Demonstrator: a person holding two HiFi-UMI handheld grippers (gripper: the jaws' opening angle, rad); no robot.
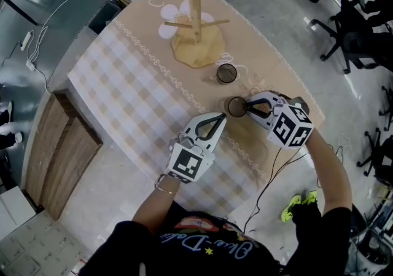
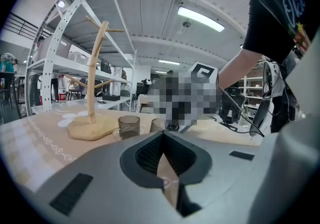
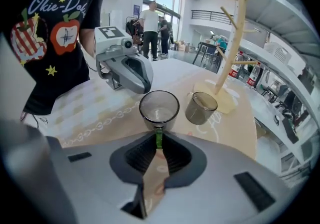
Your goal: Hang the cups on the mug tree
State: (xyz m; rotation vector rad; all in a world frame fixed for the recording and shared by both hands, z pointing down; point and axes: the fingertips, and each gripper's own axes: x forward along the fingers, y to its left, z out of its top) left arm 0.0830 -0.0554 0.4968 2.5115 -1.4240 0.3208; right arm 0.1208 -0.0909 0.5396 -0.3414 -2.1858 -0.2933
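The wooden mug tree (image 1: 195,4) stands at the table's far side with bare pegs; it also shows in the right gripper view (image 3: 235,28). Two smoky glass cups stand upright in front of it. The nearer cup (image 1: 236,106) has a green handle (image 3: 158,135), and my right gripper (image 1: 249,107) is shut on that handle. The farther cup (image 1: 226,73) stands free by the tree's base and appears as the right-hand cup (image 3: 201,108) in the right gripper view. My left gripper (image 1: 220,118) hovers just left of the held cup, shut and holding nothing.
A beige and checked tablecloth (image 1: 123,78) covers the table, whose edge runs close under both grippers. Black office chairs (image 1: 350,29) stand to the right on the floor. People stand far off in the hall (image 3: 150,26).
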